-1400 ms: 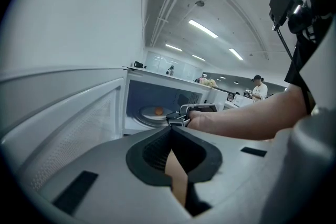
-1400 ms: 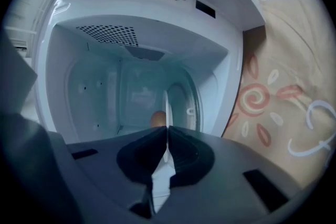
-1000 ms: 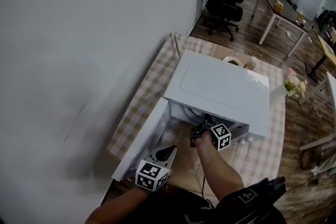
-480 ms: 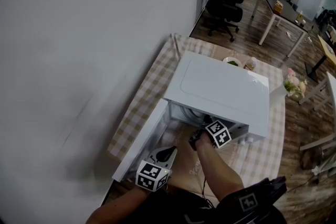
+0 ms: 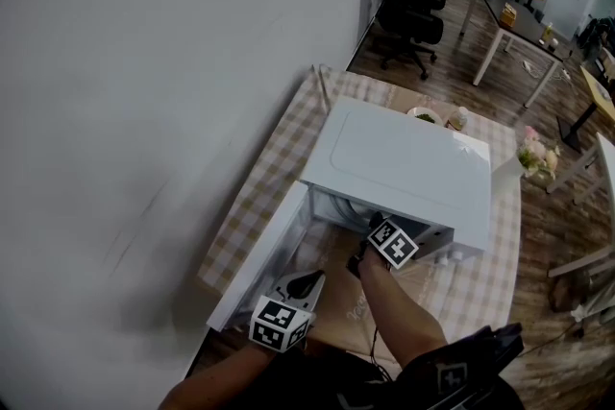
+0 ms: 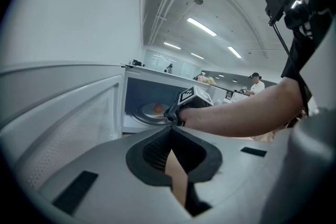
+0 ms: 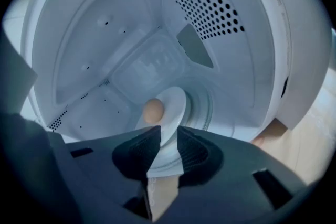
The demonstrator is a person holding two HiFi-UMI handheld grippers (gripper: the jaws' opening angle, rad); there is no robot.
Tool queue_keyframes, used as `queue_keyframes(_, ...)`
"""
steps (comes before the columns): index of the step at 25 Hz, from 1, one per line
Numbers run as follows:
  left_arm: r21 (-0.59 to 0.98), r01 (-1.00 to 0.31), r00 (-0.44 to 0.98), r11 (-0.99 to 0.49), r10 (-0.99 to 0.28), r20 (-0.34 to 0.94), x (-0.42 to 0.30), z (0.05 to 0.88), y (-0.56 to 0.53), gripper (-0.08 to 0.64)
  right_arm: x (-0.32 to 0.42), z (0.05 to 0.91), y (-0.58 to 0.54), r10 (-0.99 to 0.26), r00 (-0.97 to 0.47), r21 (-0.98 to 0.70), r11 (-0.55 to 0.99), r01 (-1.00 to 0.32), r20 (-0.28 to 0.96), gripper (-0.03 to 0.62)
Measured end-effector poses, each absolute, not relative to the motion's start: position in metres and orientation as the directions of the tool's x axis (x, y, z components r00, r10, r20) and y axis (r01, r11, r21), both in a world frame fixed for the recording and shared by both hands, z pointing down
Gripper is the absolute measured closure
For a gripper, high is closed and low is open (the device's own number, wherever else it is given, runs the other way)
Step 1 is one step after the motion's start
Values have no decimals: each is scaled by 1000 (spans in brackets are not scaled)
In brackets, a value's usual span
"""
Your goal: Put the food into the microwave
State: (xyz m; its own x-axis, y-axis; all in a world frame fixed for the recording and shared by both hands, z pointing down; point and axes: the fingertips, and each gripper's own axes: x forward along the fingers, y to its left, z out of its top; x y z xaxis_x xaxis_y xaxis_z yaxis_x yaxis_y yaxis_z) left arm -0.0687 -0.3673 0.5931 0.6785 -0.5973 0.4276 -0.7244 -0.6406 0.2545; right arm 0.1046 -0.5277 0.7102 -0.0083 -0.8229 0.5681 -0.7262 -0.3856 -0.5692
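- Rolled since a second ago, the right gripper's (image 5: 373,224) marker cube now shows a different face to the head view, while its hand stays at the mouth of the boxy white microwave (image 5: 404,158).
- Its jaws have just been opening; in the right gripper view they stand apart, released, with the rim of the round white plate (image 7: 172,105) running between them and a thin gap on each side.
- A small round tan piece of food (image 7: 153,110) lies on that plate, inside the oven cavity, on the glass turntable.
- Bare cavity walls stand clear all round the plate, the perforated panel well away from it.
- Swung wide out to the left, the white microwave door (image 5: 261,256) leaves the whole front open.
- Near the door's outer end, the left gripper (image 5: 309,279) sits with its jaws closed together on nothing and points toward the cavity.
- Wide margins of the beige checked tablecloth (image 5: 269,168) show left of the microwave.
- Black-and-white square markers cover both cubes.
- Faint print on the brown sheet (image 5: 336,302) before the microwave is too small to read.
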Motion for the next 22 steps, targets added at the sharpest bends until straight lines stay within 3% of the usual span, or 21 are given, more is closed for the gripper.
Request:
queue_keyframes(14, 248, -729, 675, -638, -610, 416, -75, 588, -359, 552, 111, 707, -527, -797, 62, -344, -327, -880, 600, 461)
queue_keyframes(22, 239, -735, 671, -634, -631, 389, -69, 580, -357, 552, 105, 693, -502, -836, -16, -333, -200, -921, 549, 437)
